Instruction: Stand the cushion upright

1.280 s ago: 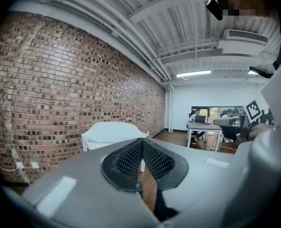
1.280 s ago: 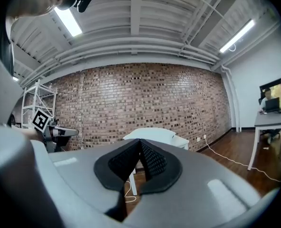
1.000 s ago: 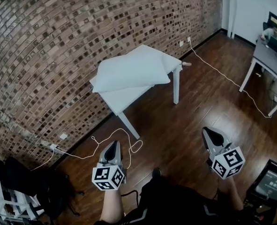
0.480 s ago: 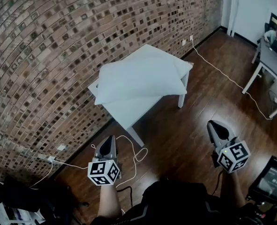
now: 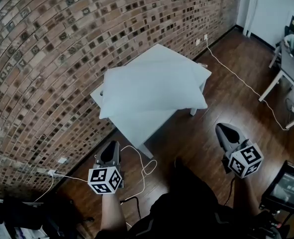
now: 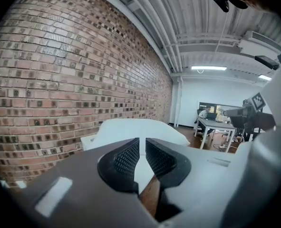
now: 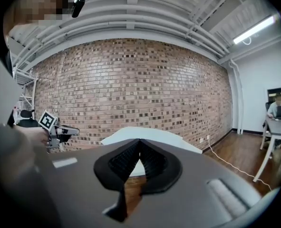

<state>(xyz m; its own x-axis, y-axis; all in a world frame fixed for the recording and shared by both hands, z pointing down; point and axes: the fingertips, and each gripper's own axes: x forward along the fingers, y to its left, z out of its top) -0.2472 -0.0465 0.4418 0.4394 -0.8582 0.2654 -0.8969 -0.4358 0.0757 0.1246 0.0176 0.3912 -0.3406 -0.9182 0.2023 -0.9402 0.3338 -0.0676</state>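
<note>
A large white cushion point(image 5: 151, 88) lies flat on a small white table point(image 5: 137, 126) against the brick wall, overhanging the table's edges. It also shows ahead in the left gripper view point(image 6: 130, 127) and in the right gripper view point(image 7: 147, 132). My left gripper point(image 5: 111, 145) hangs over the floor short of the table's near-left corner. Its jaws are opening, a narrow gap shows between them point(image 6: 142, 141), and nothing is in it. My right gripper point(image 5: 222, 129) is over the floor to the right of the table, shut and empty point(image 7: 140, 142).
A white cable point(image 5: 143, 166) loops on the wood floor in front of the table. The brick wall point(image 5: 47, 59) runs behind it. A grey desk point(image 5: 292, 68) stands far right, with a person seated at it. A screen on a stand point(image 5: 286, 190) is at lower right.
The table and cushion have come nearer and look larger in the head view. Both grippers have advanced toward them, keeping the same spacing.
</note>
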